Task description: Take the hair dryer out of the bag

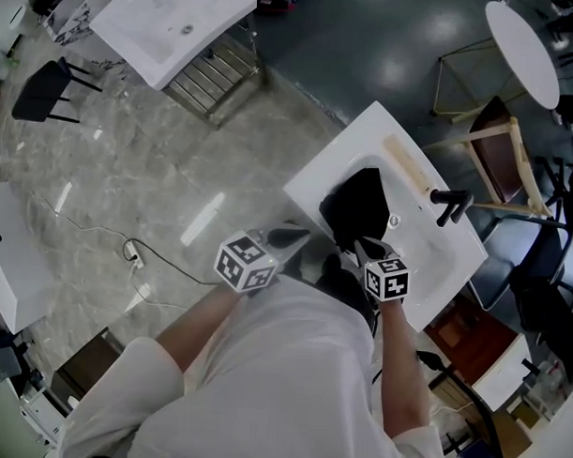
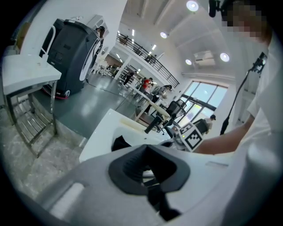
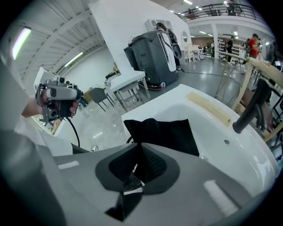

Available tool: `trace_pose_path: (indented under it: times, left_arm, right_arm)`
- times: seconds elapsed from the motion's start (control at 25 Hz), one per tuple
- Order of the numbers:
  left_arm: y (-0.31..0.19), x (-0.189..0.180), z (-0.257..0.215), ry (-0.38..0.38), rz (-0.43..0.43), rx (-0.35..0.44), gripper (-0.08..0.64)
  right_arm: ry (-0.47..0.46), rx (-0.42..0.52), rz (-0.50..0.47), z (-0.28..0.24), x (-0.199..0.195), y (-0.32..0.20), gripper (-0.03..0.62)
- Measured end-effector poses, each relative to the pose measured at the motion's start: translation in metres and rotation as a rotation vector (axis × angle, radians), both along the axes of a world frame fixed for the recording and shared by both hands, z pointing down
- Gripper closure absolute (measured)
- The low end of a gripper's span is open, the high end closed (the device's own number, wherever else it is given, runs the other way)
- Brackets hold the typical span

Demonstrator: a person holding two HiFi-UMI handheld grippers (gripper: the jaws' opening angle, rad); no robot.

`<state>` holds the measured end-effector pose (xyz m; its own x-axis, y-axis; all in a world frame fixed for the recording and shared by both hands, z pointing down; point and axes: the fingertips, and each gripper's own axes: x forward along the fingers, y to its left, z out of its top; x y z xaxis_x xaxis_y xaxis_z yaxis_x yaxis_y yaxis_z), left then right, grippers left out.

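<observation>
Nearest us, the right gripper [image 3: 139,161] has its jaws narrowed on the near edge of a black bag [image 1: 362,203] that lies in the white sink [image 1: 312,182]. The left gripper [image 2: 146,168], jaws pressed together and empty, hangs just beside the sink's near rim. We see no hair dryer and judge it inside the bag. Our advice: hold the cloth firm, find the bag's mouth and spread it before reaching in.
</observation>
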<state>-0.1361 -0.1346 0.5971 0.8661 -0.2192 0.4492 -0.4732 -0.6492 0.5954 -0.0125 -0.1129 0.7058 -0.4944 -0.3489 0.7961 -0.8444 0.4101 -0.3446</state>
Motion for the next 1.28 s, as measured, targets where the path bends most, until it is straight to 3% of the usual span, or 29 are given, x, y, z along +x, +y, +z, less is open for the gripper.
trace_pose_path:
  times: [0.28,0.6,0.76,1.0,1.28]
  left_arm:
    - [0.001,0.007,0.009,-0.011,0.045,-0.009,0.561]
    - [0.008,0.056,0.029,-0.090,0.141,0.000,0.560]
    - [0.006,0.083,0.048,-0.145,0.178,-0.011,0.518]
    - [-0.004,0.119,0.089,-0.300,0.186,-0.007,0.467]
    - [-0.016,0.152,0.135,-0.469,0.256,0.029,0.411]
  right_arm:
    - [0.008,0.023,0.053,-0.011,0.011,-0.014,0.571]
    - [-0.031,0.051,0.103,-0.014,0.032,-0.034,0.572]
    - [-0.065,0.060,0.124,-0.017,0.039,-0.047,0.572]
    - [-0.089,0.068,0.127,-0.018,0.051,-0.058,0.572]
    - [-0.105,0.102,0.098,-0.027,0.059,-0.069,0.574]
